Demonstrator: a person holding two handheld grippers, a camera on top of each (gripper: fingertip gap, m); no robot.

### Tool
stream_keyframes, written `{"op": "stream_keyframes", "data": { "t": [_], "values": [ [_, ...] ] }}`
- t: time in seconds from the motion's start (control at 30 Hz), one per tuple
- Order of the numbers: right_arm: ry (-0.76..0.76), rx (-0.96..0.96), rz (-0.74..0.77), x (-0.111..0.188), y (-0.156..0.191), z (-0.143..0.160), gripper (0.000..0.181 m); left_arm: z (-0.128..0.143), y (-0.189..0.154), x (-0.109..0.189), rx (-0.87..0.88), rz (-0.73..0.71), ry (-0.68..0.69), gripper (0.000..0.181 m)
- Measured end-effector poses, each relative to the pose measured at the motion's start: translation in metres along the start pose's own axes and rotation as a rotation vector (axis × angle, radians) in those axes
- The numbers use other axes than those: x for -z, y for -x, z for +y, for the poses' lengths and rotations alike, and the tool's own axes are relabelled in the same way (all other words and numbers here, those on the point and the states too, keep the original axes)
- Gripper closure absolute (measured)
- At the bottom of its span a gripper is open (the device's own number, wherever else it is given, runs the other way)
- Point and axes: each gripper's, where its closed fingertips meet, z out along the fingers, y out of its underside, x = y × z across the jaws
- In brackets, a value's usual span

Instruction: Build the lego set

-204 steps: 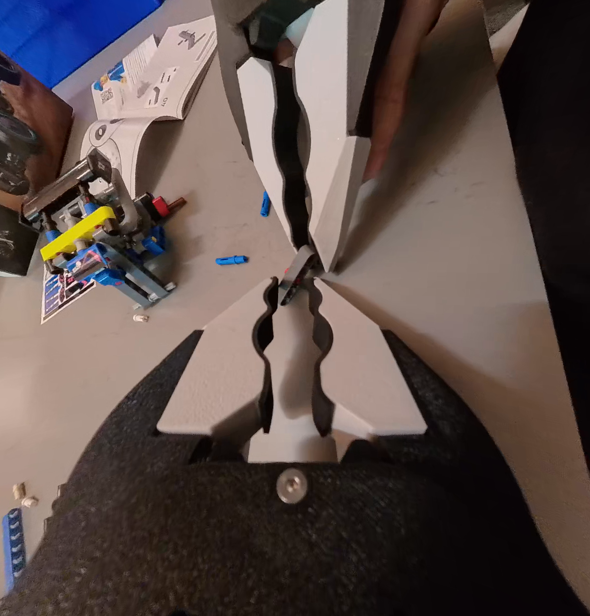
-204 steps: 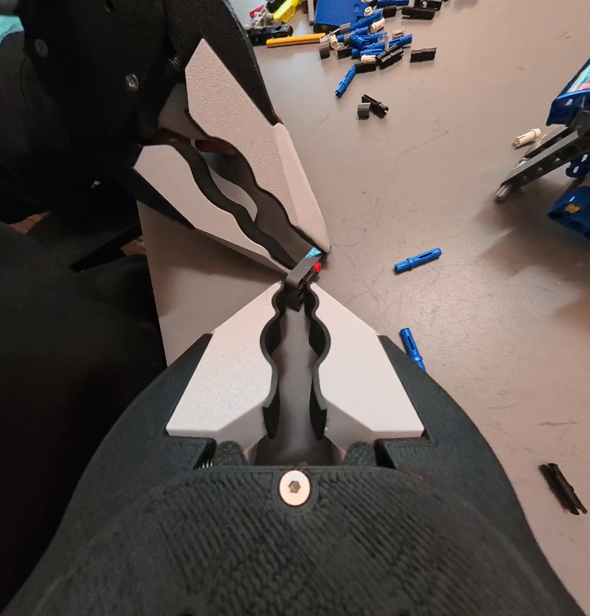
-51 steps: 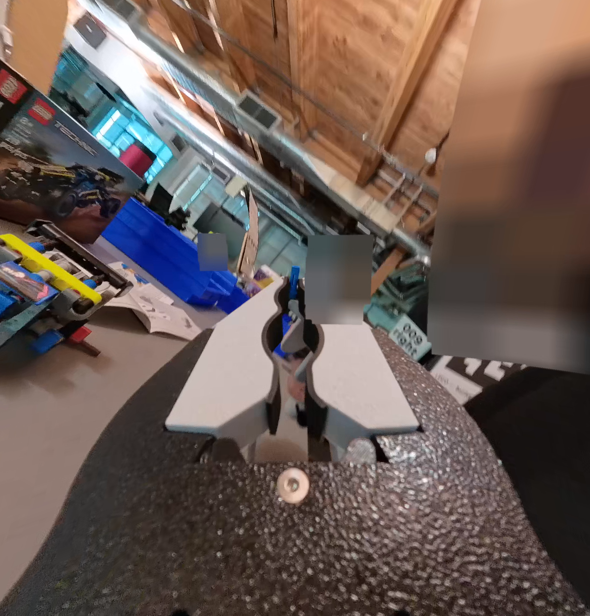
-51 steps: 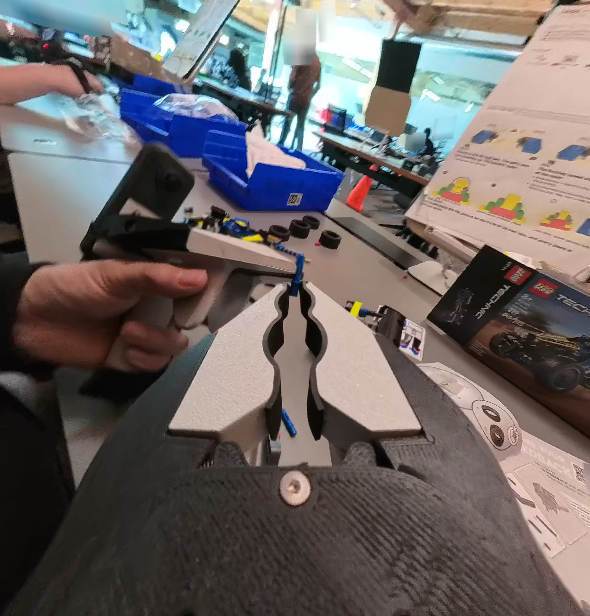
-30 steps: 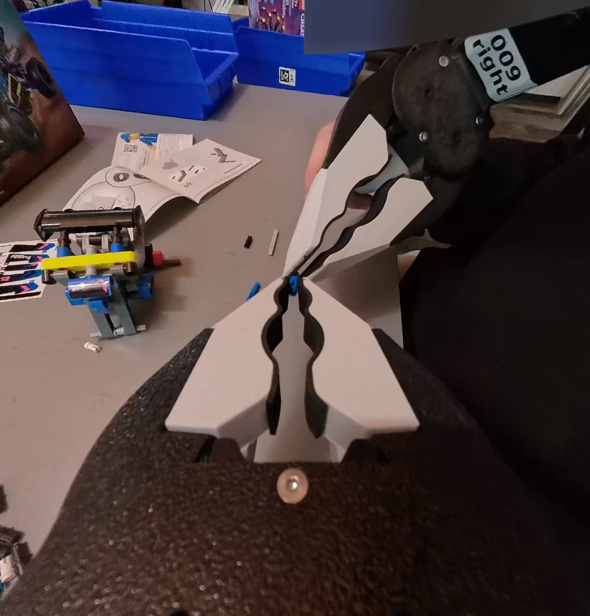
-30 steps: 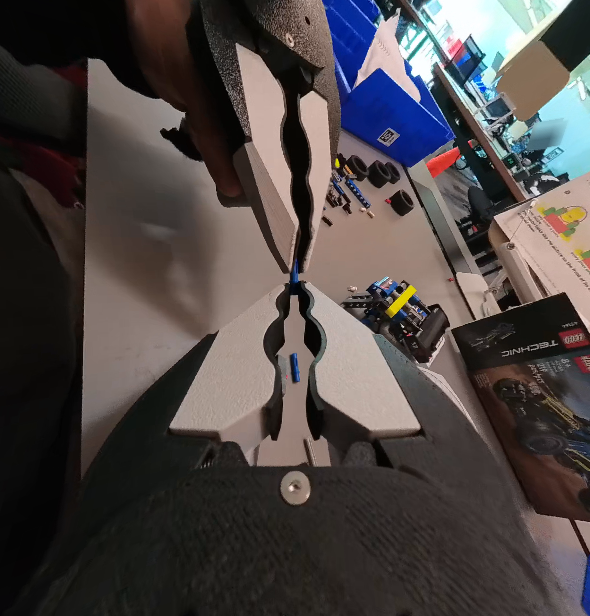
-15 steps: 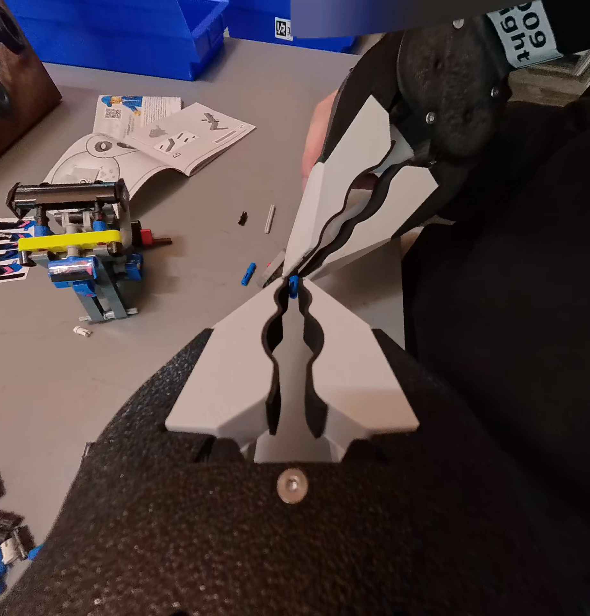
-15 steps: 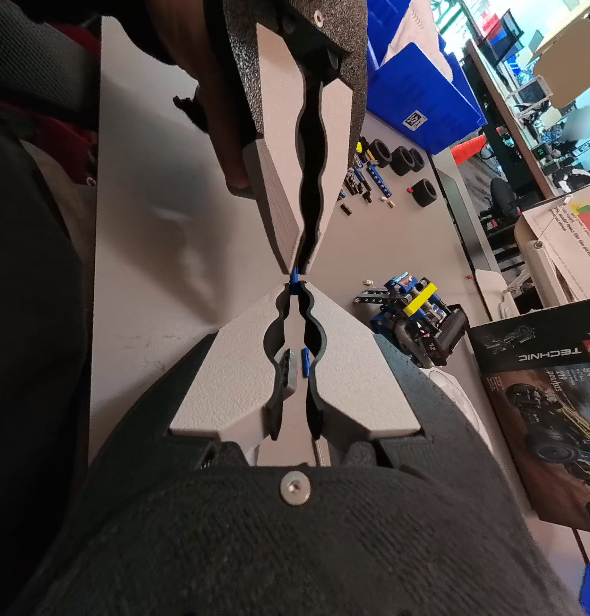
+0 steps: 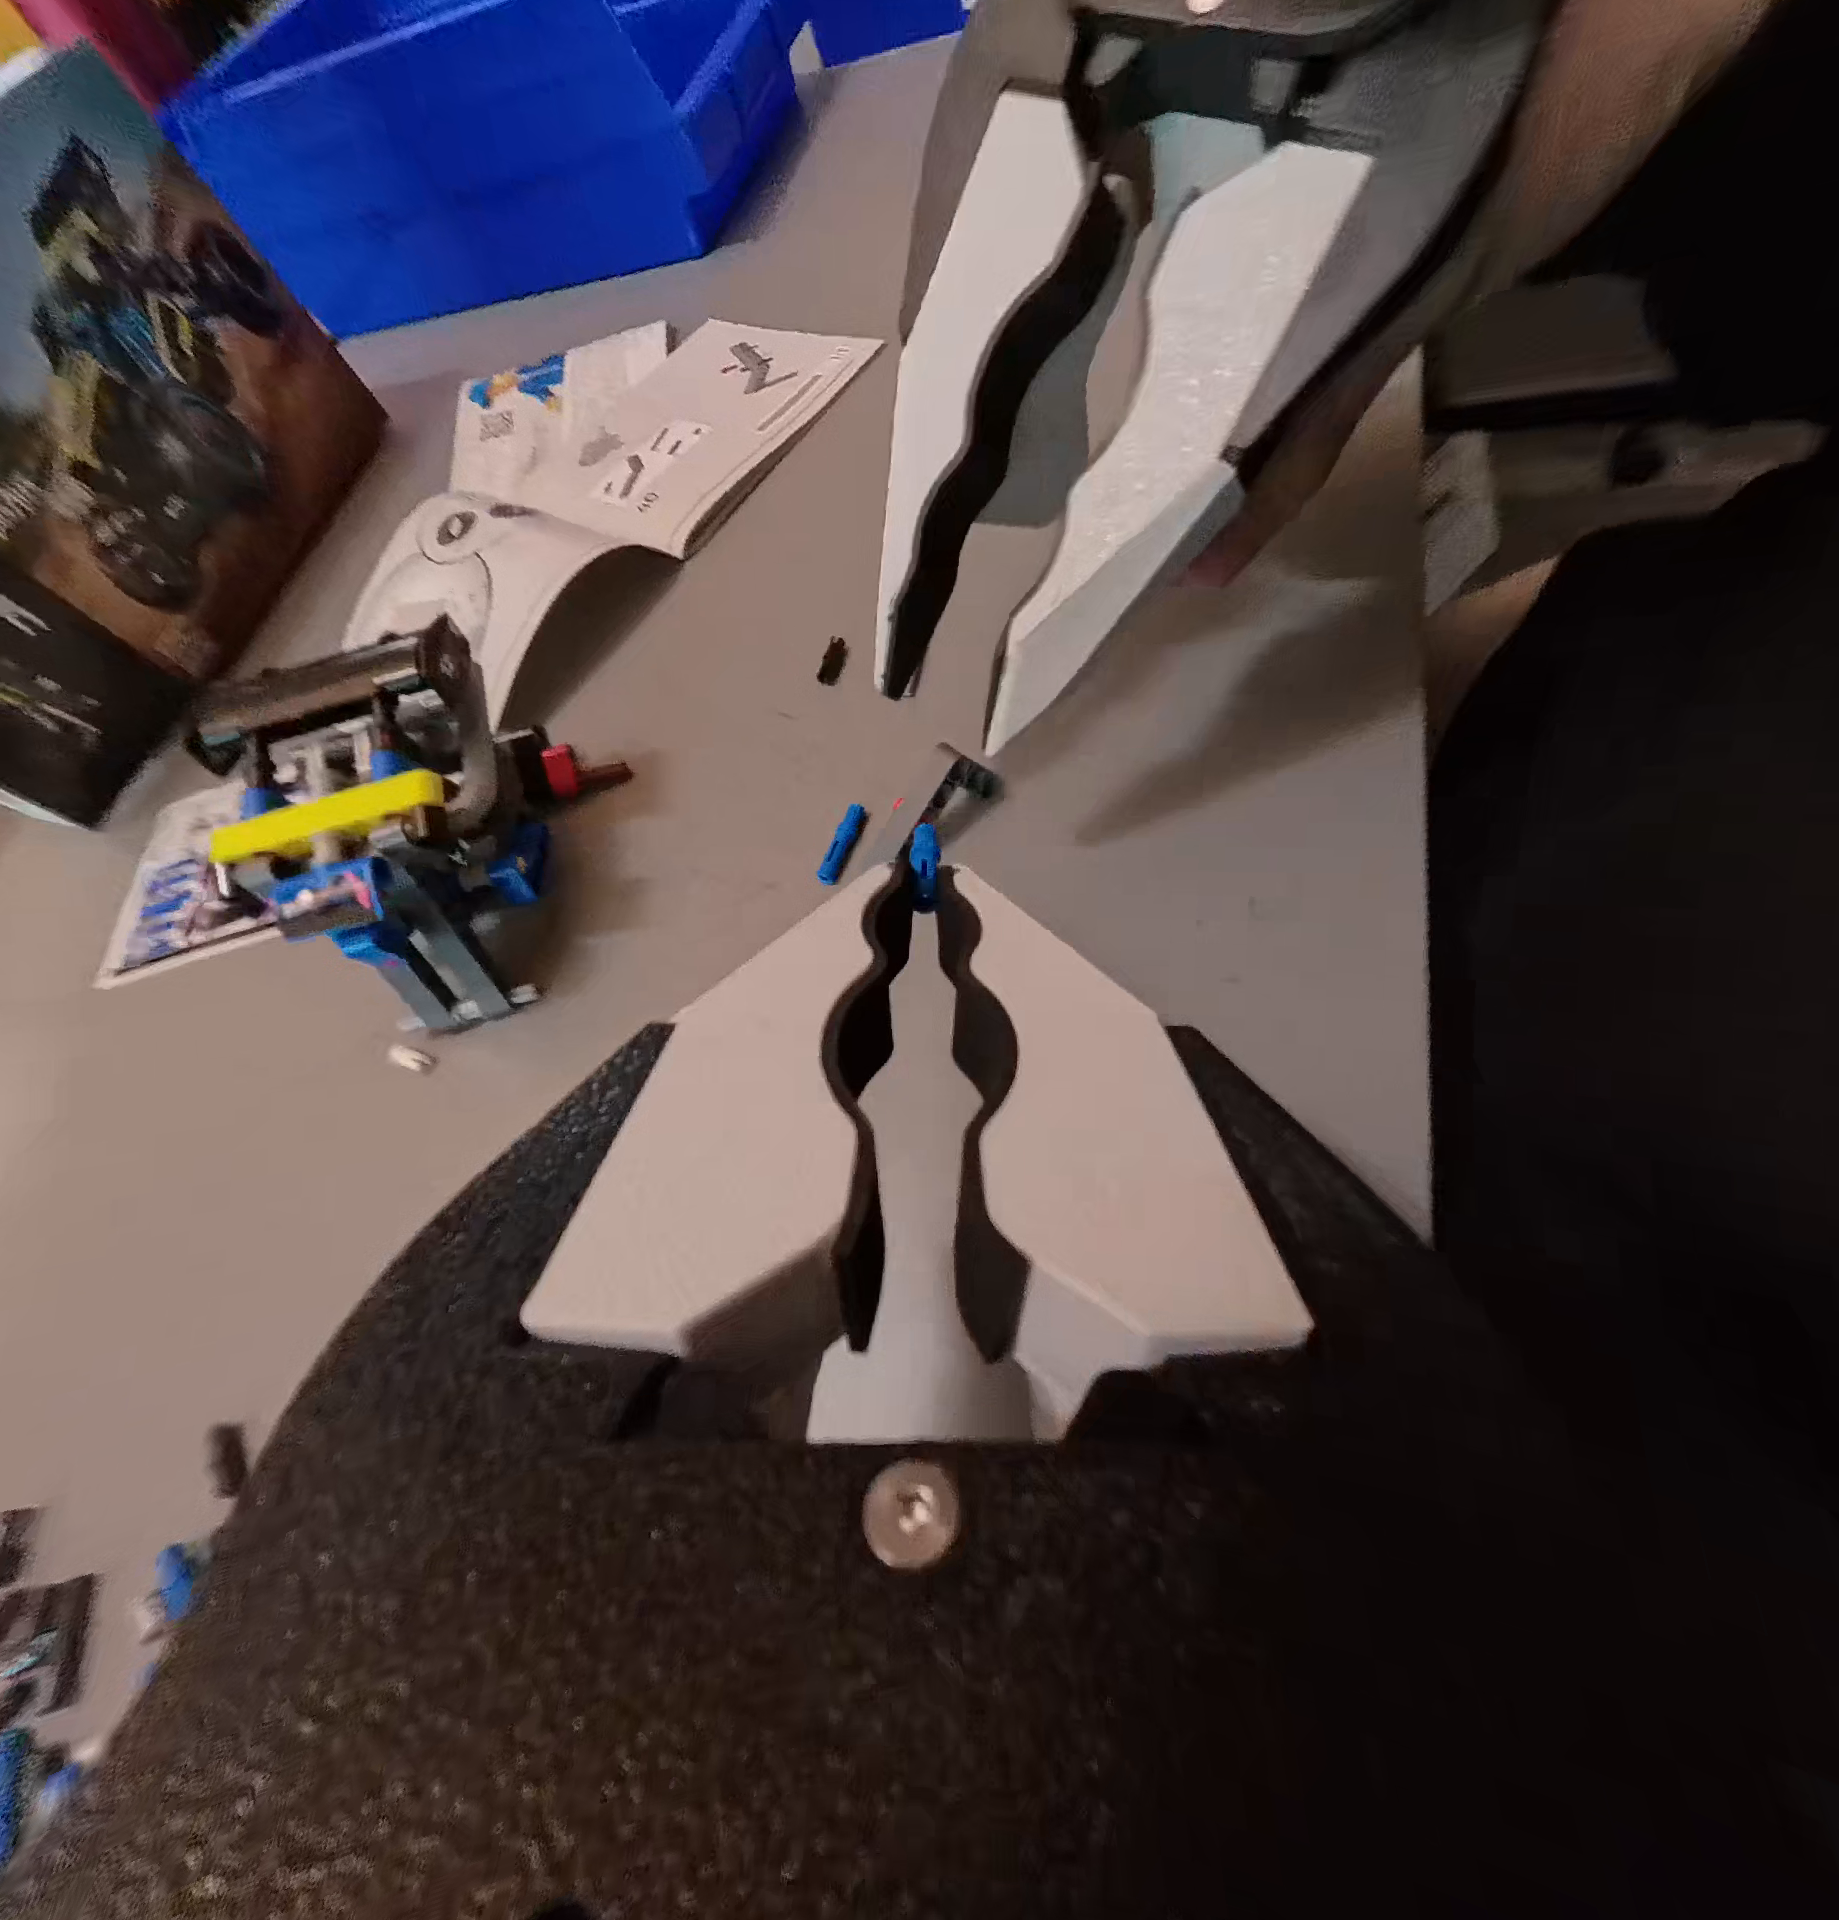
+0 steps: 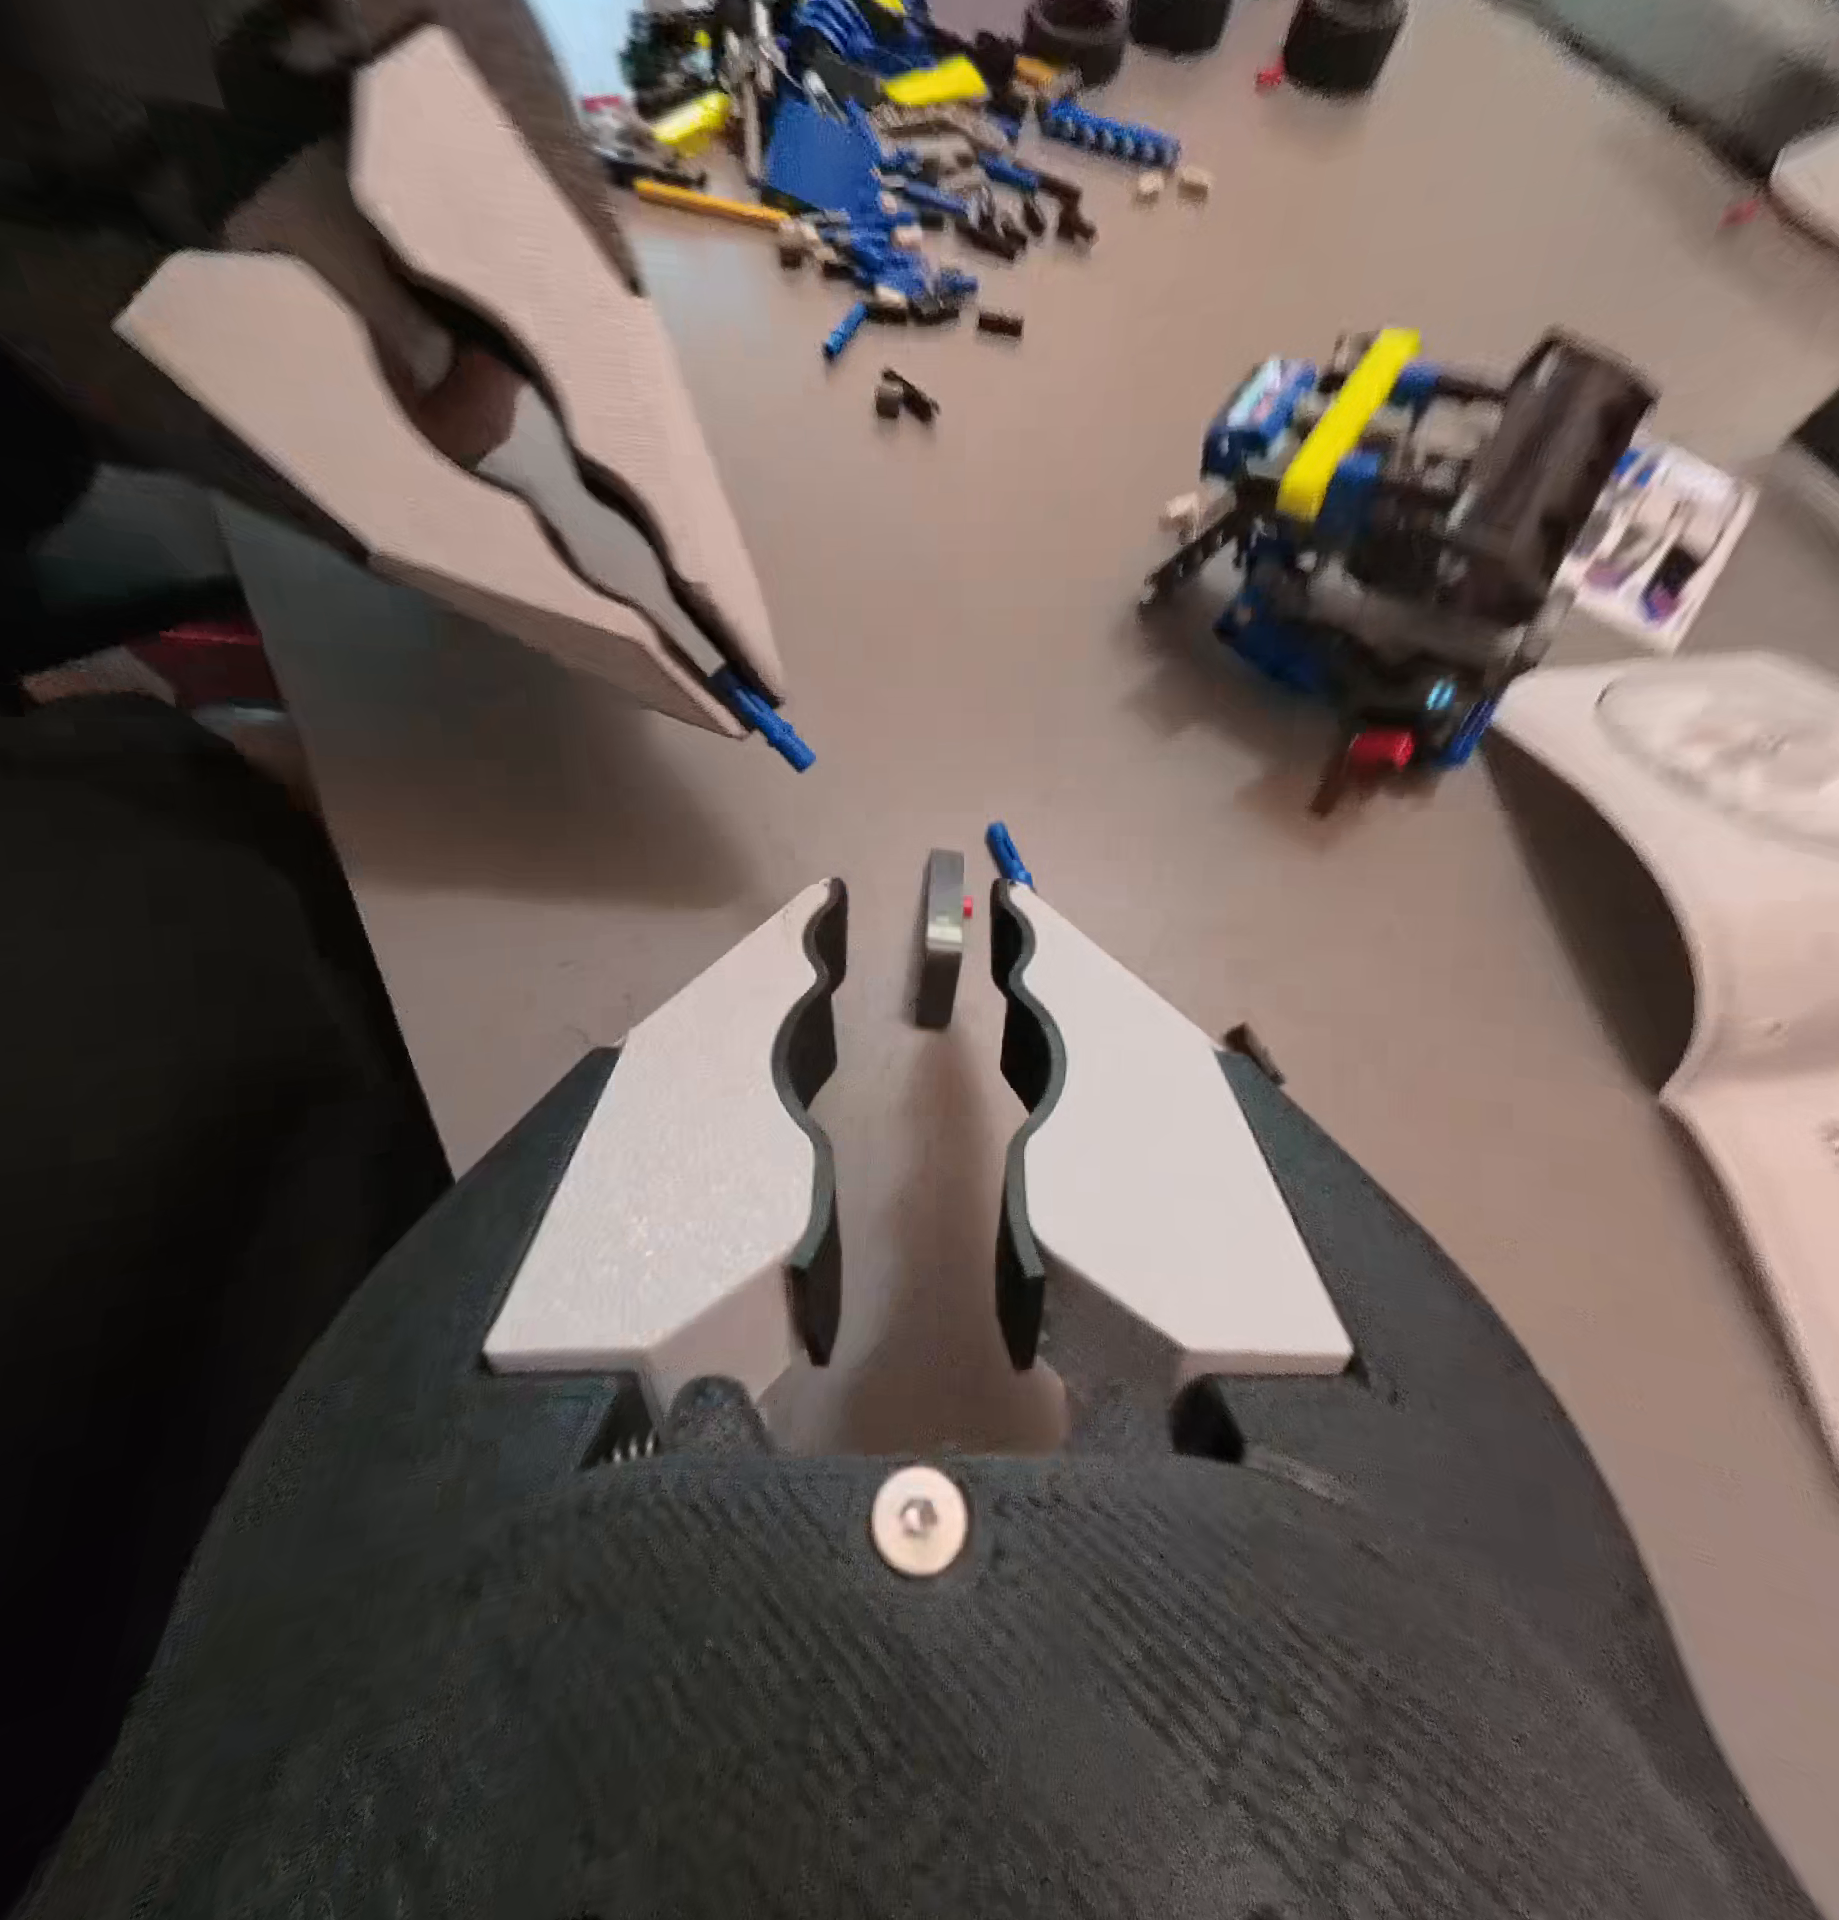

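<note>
two grippers: left gripper [image 9: 920,883] fingers clamp a tiny, light, stiff blue pin [image 9: 923,862] endwise; right gripper [image 10: 920,894] fingers apart over a grey beam [image 10: 941,935] on the desk [image 10: 1102,644]

Left wrist view: riding on the left tool [image 9: 920,883], looking down and forward along its two fingers at the grey desk [image 9: 686,1039], pretty close up. Right wrist view: same deal on the right tool [image 10: 920,904], angled down from close range, facing roughly the opposite way. Both catching the half-built lego model [image 9: 364,821] [image 10: 1414,540], the little grey beam [image 9: 951,790] [image 10: 941,935], a loose blue pin [image 9: 840,829] [image 10: 1006,852], plus each other's tool.
</note>
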Motion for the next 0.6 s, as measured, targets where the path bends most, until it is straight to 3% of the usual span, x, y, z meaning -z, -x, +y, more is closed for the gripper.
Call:
{"op": "stream_keyframes", "data": {
  "t": [0.1,0.17,0.33,0.6],
  "values": [
    [0.06,-0.045,0.0,-0.01,-0.003,0.014,0.154,0.006,-0.002,-0.011,-0.14,-0.08,0.04,0.18],
    [0.079,-0.03,-0.007,-0.014,0.0,0.016,0.164,0.011,-0.003,-0.017,-0.215,-0.11,0.078,0.18],
    [0.079,-0.052,0.008,-0.019,-0.004,0.017,0.175,0.016,-0.001,-0.026,-0.242,-0.141,0.114,0.18],
    [0.011,-0.354,-0.119,-0.019,-0.006,0.016,0.174,0.013,0.002,-0.037,-0.323,-0.21,0.133,0.179]
  ]
}}
